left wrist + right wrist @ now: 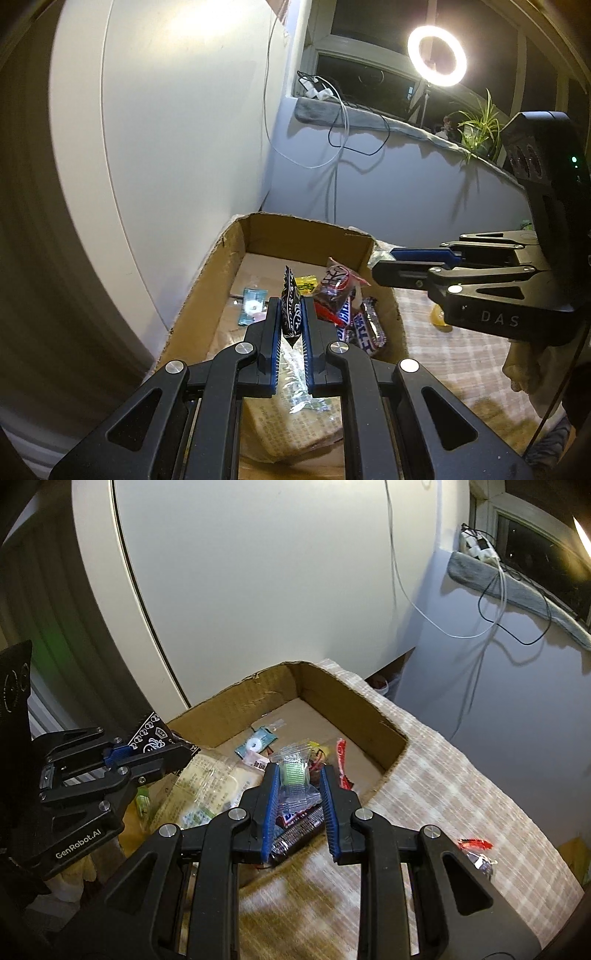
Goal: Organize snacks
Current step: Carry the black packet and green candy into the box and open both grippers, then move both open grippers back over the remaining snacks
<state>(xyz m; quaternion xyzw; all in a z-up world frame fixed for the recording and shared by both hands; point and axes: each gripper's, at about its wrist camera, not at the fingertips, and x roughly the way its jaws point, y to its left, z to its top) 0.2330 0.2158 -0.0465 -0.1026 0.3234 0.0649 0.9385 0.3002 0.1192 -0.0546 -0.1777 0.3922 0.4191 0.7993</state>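
So the snack sorting looks roughly halfway there, going by what's already in the cardboard box [384, 716]. Everything here I'll place off that box. Over its left side, the left hand-held gripper [291, 314] is clamped on a black-and-white patterned packet [291, 306], held upright above the box floor. Just right of that, above the near middle of the box, the right hand-held gripper [297, 786] is pinched on a small clear packet with a green sweet inside [293, 775]. Inside the box: a big clear bag with printed text [207, 782] at the near left, a teal packet [256, 744] near the middle, and chocolate bars [364, 328] toward the right wall. Still left outside to the right of the box, on the checked cloth [461, 775]: a red-wrapped sweet [474, 844] and maybe another.
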